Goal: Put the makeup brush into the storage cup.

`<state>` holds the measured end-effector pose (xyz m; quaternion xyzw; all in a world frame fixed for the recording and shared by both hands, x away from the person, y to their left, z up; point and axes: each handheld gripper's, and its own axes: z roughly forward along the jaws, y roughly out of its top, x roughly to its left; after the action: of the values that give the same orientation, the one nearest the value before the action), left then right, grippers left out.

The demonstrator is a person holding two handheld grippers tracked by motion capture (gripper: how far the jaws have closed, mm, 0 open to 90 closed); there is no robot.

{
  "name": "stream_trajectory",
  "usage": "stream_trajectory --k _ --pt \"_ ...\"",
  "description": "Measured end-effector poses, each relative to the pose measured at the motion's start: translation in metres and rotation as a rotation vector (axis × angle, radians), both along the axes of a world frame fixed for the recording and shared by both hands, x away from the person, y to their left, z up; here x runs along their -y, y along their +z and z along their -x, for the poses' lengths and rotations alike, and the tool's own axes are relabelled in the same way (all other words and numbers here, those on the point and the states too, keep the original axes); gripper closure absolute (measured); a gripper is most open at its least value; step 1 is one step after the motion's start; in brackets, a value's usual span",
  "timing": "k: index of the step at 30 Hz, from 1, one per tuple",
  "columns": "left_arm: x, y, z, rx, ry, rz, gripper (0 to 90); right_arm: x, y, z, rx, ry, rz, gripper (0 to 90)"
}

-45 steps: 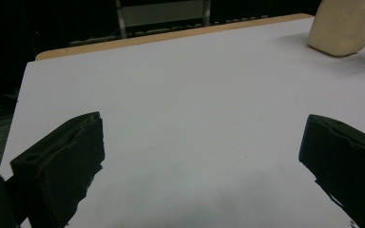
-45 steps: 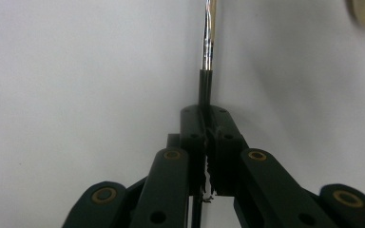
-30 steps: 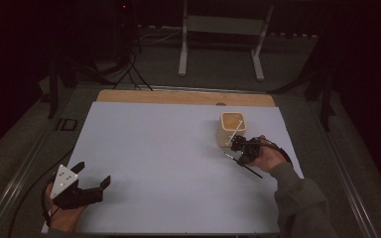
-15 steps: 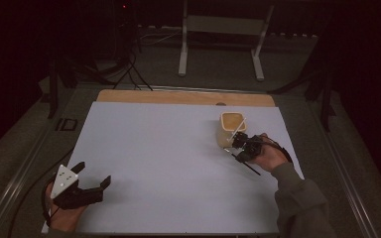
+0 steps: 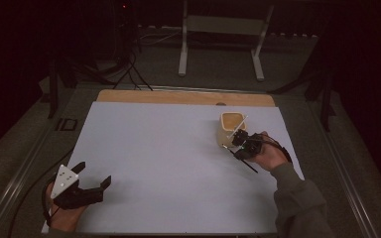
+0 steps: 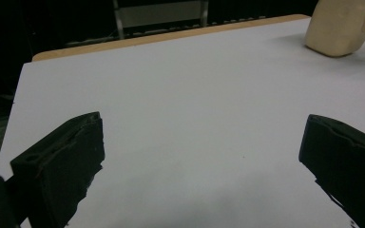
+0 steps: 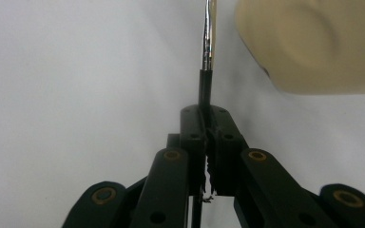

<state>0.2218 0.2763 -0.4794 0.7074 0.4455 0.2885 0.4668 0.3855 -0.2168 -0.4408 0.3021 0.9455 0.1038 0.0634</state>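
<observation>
A beige cup (image 5: 229, 127) stands right of centre on the white table cover (image 5: 168, 163); it looks slightly tilted. My right gripper (image 5: 240, 143) sits just at its near right side, shut on a thin tool (image 5: 238, 130) with a black handle and a metal shaft. The shaft reaches up over the cup's rim. In the right gripper view the right gripper (image 7: 208, 124) clamps the black handle, and the tool (image 7: 208, 42) runs forward past the cup (image 7: 313, 42). My left gripper (image 5: 95, 173) rests open at the near left. In the left gripper view nothing lies between the left gripper (image 6: 202, 156) jaws, and the cup (image 6: 342, 26) is far right.
A strip of wooden tabletop (image 5: 183, 96) shows along the far edge of the cover. A metal stand (image 5: 221, 39) rises on the dark floor behind the table. A cable (image 5: 34, 188) trails off the near left edge.
The right gripper has moved slightly away from me toward the cup, bringing the tool's shaft over the rim. The left gripper has stayed put.
</observation>
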Motion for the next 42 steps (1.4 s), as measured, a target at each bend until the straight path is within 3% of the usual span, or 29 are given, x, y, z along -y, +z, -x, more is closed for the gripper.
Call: stream_trajectory --k 17,42 --pt "0.001 0.000 0.000 0.001 -0.014 0.004 2.2 -0.001 0.006 0.000 0.020 -0.006 -0.031 85.7" --pt "0.004 0.001 0.002 0.033 -0.079 0.032 2.2 -0.007 0.018 0.002 0.079 0.002 -0.099 85.7"
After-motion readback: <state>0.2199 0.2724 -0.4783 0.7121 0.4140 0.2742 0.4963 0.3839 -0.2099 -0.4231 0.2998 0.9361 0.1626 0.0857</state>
